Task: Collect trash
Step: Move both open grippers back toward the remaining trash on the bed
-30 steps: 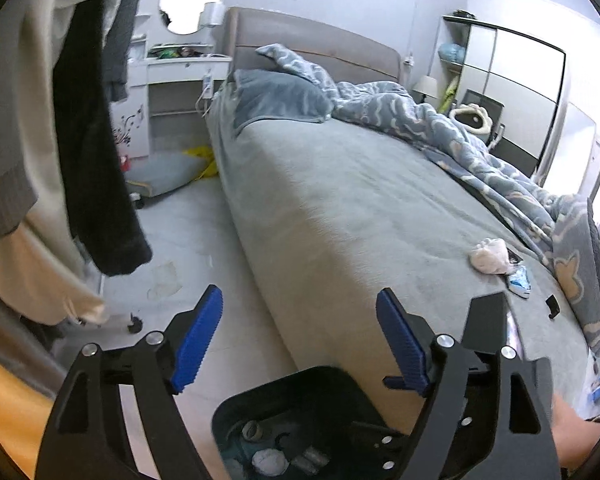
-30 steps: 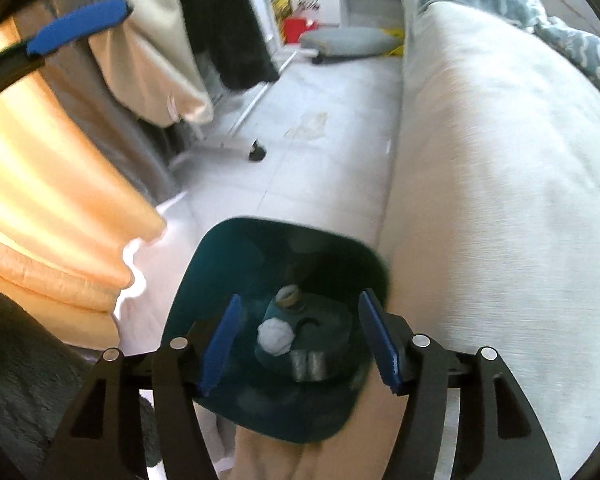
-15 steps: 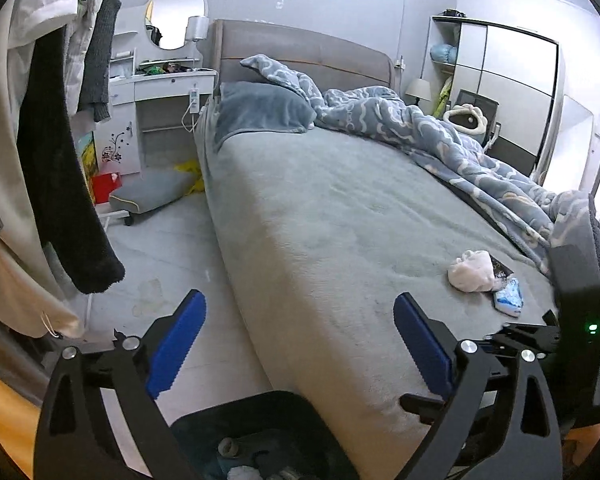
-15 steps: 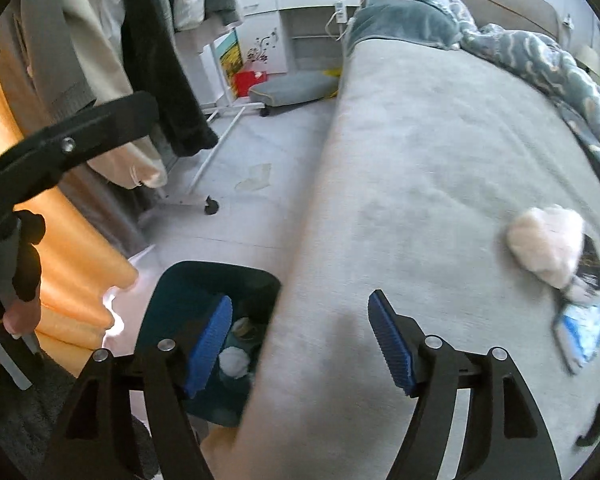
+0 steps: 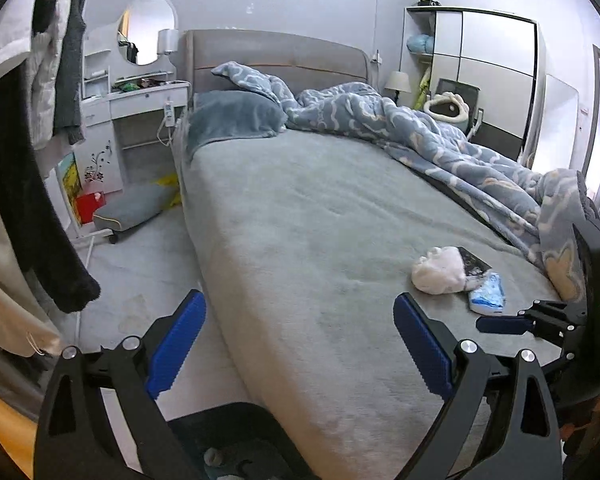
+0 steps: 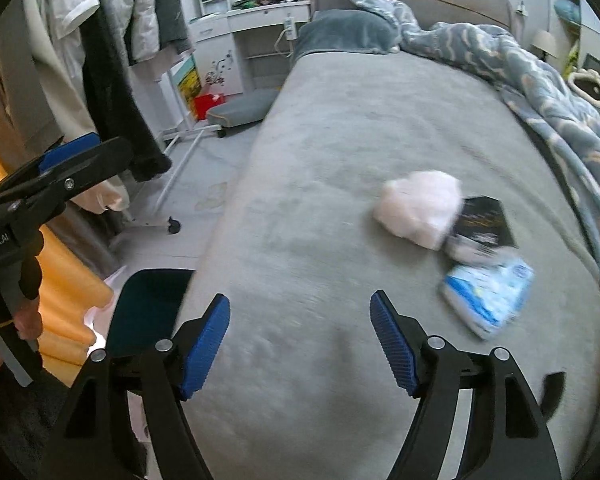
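Gripper (image 5: 300, 344) above perhaps part-filled bin (image 5: 228, 432)

Rumpled blanket (image 5: 440, 136) on grey bed (image 5: 300, 216)

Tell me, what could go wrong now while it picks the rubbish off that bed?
1. The white crumpled wad, black packet and blue-white wrapper lie touching or overlapping, so the right gripper, empty with its jaws opening, might grab one and drag another away.
2. The bed cover looks soft and plushy; the flat wrapper may be hard to pinch without catching fabric.
3. The bin stands on the floor beside the bed, so a carried piece could drop short.
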`<state>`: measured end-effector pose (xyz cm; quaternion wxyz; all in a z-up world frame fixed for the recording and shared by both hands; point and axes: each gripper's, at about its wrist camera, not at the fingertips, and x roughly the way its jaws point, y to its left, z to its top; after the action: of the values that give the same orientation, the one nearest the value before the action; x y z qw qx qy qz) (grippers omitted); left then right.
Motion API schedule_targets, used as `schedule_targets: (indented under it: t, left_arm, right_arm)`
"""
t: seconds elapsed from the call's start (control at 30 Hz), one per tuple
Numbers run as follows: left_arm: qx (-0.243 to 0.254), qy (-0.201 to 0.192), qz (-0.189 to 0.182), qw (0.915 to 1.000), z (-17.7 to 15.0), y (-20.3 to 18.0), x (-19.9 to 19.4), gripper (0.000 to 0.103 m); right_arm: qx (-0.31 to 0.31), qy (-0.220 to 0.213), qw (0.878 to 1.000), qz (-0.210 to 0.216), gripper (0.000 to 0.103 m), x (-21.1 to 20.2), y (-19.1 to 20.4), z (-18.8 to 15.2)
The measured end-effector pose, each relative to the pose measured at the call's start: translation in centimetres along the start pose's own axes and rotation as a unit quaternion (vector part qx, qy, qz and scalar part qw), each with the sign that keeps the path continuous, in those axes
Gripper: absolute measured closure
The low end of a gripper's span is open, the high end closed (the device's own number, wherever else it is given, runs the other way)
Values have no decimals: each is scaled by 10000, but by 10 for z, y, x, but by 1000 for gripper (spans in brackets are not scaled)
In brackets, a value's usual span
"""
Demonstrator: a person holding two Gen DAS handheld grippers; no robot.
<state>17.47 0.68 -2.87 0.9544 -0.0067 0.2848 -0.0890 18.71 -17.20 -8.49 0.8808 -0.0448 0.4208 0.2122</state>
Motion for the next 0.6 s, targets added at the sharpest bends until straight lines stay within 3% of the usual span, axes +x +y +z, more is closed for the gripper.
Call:
schedule_targets:
  t: [0.2, 0.6]
  left_arm:
    - [-114, 190, -308, 9993, 0, -17, 9, 4]
    - [261, 323, -626, 9972, 3, -59, 31, 4]
  right_arm:
    - [49, -117, 9997, -198, 25, -16, -26, -10]
    - [121, -468, 9986, -234, 17, -47, -83, -34]
